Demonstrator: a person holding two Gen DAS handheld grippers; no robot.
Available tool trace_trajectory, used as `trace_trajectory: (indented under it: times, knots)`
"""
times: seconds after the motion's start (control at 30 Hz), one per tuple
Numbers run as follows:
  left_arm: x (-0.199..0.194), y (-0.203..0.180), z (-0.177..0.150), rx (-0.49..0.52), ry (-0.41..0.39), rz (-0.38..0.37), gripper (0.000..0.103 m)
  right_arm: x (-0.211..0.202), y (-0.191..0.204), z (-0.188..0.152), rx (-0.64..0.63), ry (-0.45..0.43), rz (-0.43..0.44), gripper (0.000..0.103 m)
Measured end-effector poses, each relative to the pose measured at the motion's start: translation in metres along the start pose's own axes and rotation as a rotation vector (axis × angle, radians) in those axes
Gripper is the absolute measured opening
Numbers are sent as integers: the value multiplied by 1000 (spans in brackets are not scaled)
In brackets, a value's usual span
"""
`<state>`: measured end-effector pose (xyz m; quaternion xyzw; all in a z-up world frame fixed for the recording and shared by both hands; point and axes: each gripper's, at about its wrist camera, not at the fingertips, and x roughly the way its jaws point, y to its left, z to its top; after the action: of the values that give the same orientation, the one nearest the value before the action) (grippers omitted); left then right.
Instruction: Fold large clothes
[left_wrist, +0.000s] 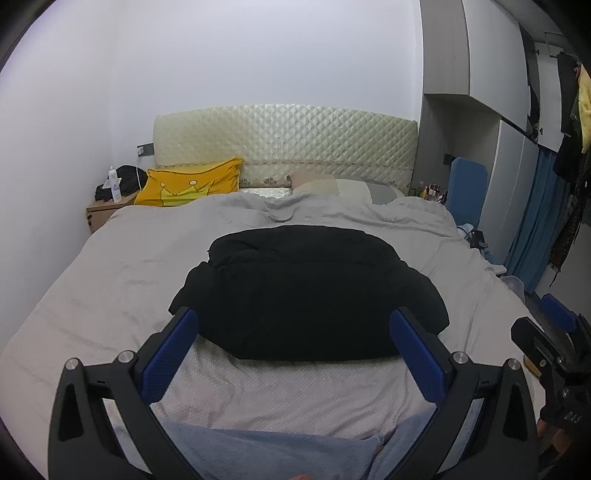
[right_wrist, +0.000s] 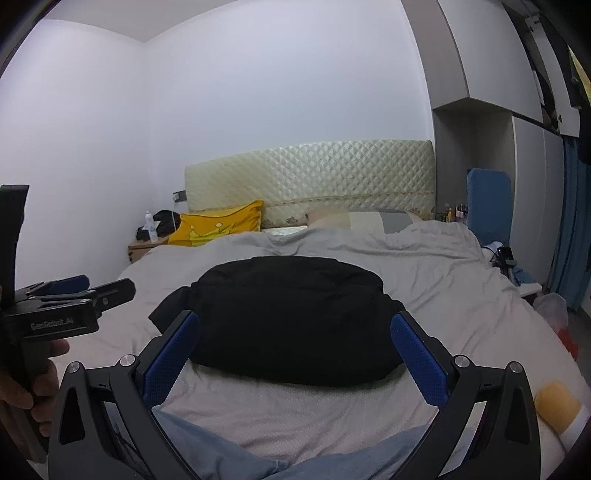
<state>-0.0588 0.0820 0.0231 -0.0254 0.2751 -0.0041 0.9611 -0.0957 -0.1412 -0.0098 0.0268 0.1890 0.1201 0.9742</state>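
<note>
A black garment (left_wrist: 306, 291) lies folded into a thick bundle in the middle of the bed; it also shows in the right wrist view (right_wrist: 288, 317). My left gripper (left_wrist: 295, 325) is open and empty, its blue pads held wide just short of the bundle's near edge. My right gripper (right_wrist: 295, 328) is open and empty too, at the same distance from the bundle. The right gripper's body shows at the right edge of the left view (left_wrist: 550, 343), and the left gripper's body at the left of the right view (right_wrist: 62, 306).
The bed has a grey sheet (left_wrist: 110, 280), a yellow pillow (left_wrist: 192, 184) and a quilted headboard (left_wrist: 284, 144). A nightstand (left_wrist: 107, 210) with a bottle stands at the back left. Wardrobes (left_wrist: 509, 155) and hanging clothes line the right. Blue cloth (left_wrist: 277, 454) lies below the grippers.
</note>
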Motion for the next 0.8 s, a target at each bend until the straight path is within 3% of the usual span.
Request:
trace_trajectory:
  times: [0.8]
  knots:
    - [6, 5, -6, -10, 37, 47, 103, 6, -4, -3, 31, 30, -4, 103]
